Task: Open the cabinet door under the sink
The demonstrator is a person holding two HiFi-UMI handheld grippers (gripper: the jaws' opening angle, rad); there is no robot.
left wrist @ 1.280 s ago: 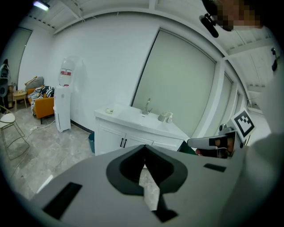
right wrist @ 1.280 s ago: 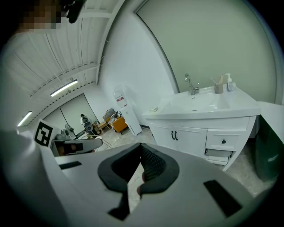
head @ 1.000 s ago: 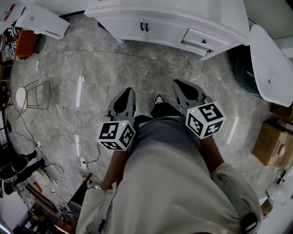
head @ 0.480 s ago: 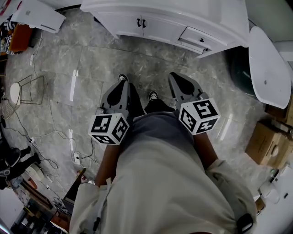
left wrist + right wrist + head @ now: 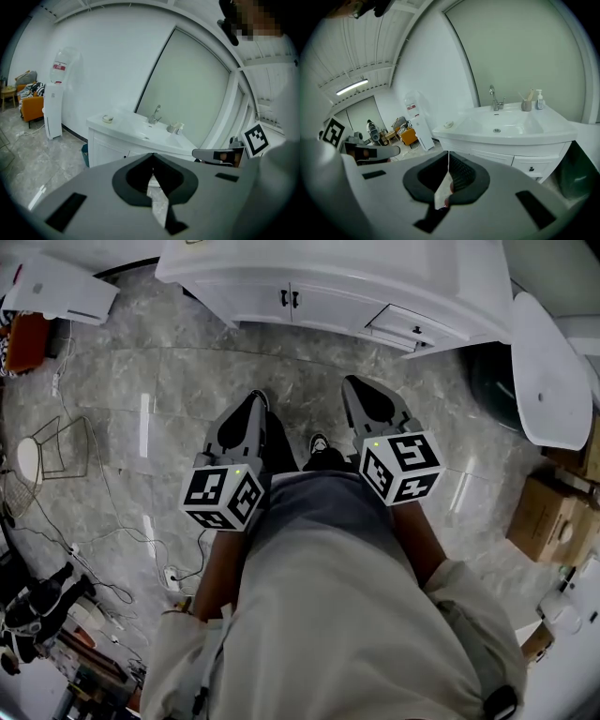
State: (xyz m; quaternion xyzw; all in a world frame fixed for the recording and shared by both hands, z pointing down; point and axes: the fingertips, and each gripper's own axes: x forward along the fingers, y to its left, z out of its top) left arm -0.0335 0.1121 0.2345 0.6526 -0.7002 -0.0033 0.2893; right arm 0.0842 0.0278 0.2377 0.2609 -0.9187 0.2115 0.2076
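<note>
Facing cabinet door (image 5: 323, 307) (apart): hand-held grippers (image 5: 251, 404) (image 5: 356, 388)

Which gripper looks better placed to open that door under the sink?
Probably left, narrowly: the left gripper lines up with the door handles, while the right gripper sits nearer the drawer. Both are shut.

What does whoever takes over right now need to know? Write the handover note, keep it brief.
Left gripper: shut, empty, held in front of the body.
Right gripper: shut, empty, beside it.
Cabinet doors under the sink: both closed, black handles at the middle seam, across the floor ahead, apart from both grippers.
Done: nothing on the doors yet.
Left: step up, open a gripper, take a handle, pull the door open.
</note>
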